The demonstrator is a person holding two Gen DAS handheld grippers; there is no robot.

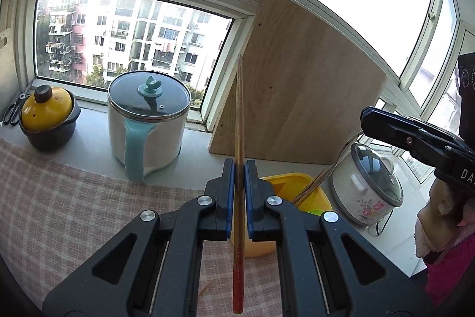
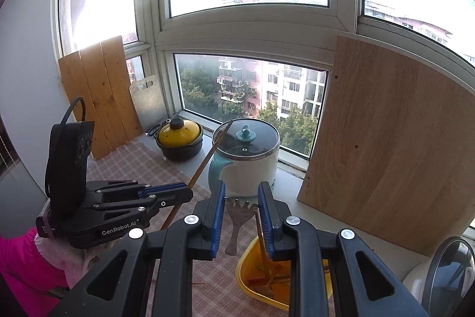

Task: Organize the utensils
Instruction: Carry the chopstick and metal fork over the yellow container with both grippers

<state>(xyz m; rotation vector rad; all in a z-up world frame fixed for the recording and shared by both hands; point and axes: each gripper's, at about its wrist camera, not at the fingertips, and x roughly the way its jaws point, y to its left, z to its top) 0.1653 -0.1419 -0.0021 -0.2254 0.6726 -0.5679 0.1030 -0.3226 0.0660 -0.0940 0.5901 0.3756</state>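
Above the checked tablecloth point(image 1: 59, 198), left gripper point(image 1: 239, 168) has its pads pressed on 1 pair of wooden chopsticks point(image 1: 239, 115), red ends toward the camera, tips tilted up toward the window. Right gripper point(image 2: 240, 192) stands partly spread; a slotted wooden spatula point(image 2: 236, 220) shows in the gap, but whether the pads grip it cannot be told. Yellow bin point(image 2: 246, 272) sits below, holding more utensils. White electric pot point(image 1: 148, 121) stands on the sill beside a leaning wooden board point(image 1: 297, 97).

My grippers, left point(image 2: 190, 192) and right point(image 1: 363, 116), are black plastic with blue pads point(image 2: 218, 216), silver screws point(image 2: 191, 219), white "GenRobot.AI" lettering, a looped black cable, and a magenta sleeve point(image 2: 17, 263) at lower left.
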